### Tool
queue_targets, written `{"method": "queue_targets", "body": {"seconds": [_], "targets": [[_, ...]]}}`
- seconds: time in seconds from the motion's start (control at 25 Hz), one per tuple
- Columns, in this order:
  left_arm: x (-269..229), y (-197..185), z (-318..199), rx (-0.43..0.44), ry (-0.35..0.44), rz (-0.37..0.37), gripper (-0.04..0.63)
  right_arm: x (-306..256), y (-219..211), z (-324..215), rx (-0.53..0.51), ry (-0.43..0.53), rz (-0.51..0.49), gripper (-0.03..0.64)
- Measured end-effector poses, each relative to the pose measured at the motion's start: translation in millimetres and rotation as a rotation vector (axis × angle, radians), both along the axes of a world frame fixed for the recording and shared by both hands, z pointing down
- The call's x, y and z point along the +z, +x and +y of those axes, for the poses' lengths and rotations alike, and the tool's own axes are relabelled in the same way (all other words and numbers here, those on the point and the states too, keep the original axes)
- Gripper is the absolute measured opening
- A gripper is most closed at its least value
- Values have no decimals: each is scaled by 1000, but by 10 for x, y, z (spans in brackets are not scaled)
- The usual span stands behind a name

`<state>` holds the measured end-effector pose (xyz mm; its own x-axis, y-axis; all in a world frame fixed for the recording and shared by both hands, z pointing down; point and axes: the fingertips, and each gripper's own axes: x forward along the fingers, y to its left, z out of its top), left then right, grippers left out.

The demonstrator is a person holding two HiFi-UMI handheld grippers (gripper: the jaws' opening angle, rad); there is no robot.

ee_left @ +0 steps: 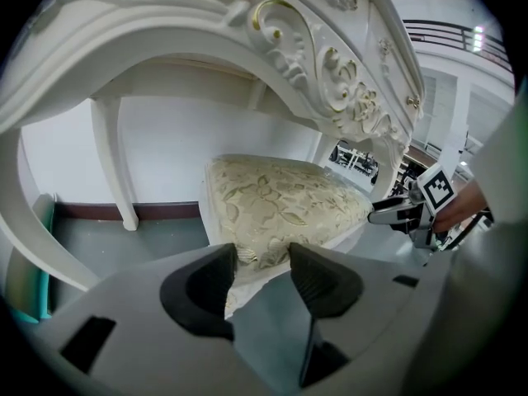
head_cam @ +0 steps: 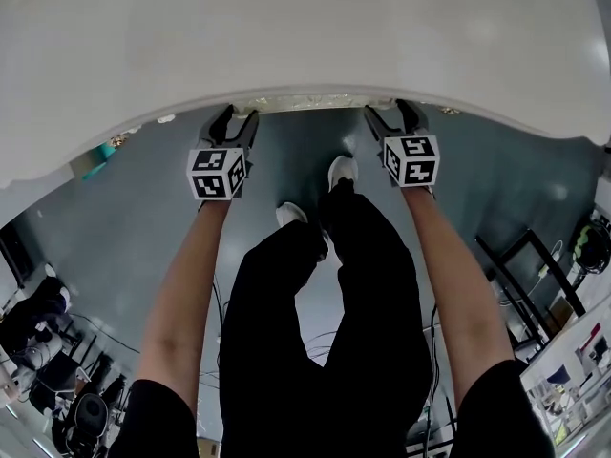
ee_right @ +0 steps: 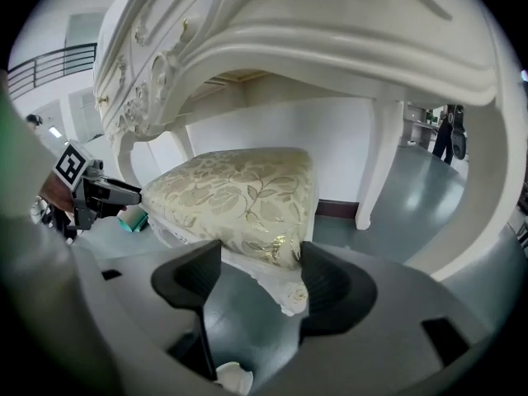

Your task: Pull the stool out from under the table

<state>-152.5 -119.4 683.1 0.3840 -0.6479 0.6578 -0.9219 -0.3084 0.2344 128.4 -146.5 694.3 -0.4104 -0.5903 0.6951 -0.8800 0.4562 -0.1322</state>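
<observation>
Stool [ee_left: 280, 200]: it stands on the grey floor [head_cam: 143, 227] under the desk [head_cam: 305, 36], in the arched opening between the desk's legs. Its cream cushion with a gold leaf pattern faces up, on a white frame.
Desk: white, with carved and gilded scrollwork along the front. Its top fills the upper part of the head view and hides the stool there.
Left gripper [ee_left: 262, 262]: it reaches under the desk's front edge and tilts downward. The jaws are about half closed, with both pads against one front corner of the stool's cushion.
Right gripper [ee_right: 260, 258]: it reaches under the desk's edge, well apart from the left gripper. The jaws stand wide with the other front corner of the stool between them. The pads are close beside the cushion but are not seen pressing on it.
Person: stands at the desk with both forearms stretched forward, in black trousers and white shoes [head_cam: 342, 170].
</observation>
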Motion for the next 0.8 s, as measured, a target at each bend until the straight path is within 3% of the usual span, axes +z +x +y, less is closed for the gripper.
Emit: {"method": "queue_targets", "body": {"seconds": [0.8], "targets": [[28,54,788,76,-99,-29,216,47,52,880,38,-67,35,313]]}}
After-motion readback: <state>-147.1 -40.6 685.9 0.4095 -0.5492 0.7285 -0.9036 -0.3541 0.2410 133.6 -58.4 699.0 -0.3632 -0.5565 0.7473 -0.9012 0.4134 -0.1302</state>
